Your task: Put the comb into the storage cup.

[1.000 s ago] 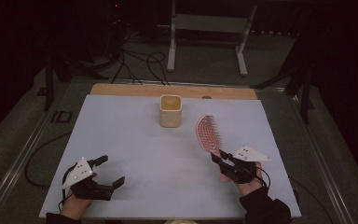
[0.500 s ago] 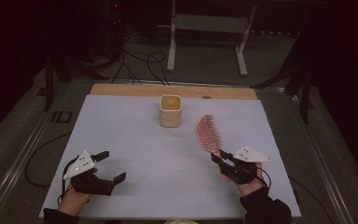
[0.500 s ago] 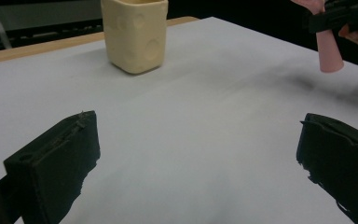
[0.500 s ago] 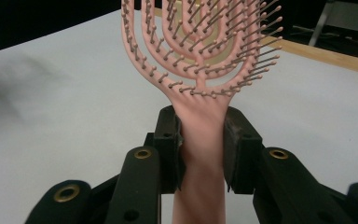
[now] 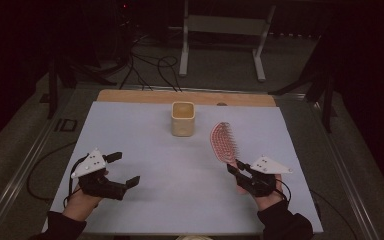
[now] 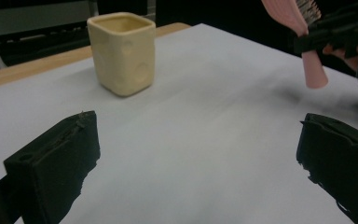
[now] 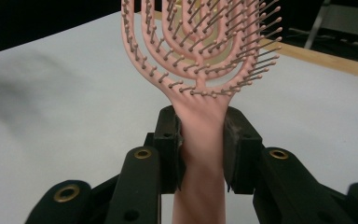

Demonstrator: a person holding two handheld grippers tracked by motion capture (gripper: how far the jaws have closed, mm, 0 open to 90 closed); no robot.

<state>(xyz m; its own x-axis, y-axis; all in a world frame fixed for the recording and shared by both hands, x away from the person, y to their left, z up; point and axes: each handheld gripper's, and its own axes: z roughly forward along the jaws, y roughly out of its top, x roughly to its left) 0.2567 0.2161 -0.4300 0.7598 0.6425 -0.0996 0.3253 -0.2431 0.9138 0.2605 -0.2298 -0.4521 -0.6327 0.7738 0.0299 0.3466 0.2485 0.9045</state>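
Right gripper [image 5: 238, 172] clamps hairbrush [image 5: 222, 141] upright

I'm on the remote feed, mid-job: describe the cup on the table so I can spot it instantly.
Start at the pale grey table sheet and look toward its far edge, by the wooden strip. Near the middle stands the cream, square-sided ceramic cup, upright and open-topped. Its neighbour, the pink vented plastic hairbrush, is clamped in the right gripper; the cup stands alone, untouched.

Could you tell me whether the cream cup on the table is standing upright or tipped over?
Upright. The cream cup stands on its base on the table with its open mouth facing up; the left gripper view shows its walls vertical.
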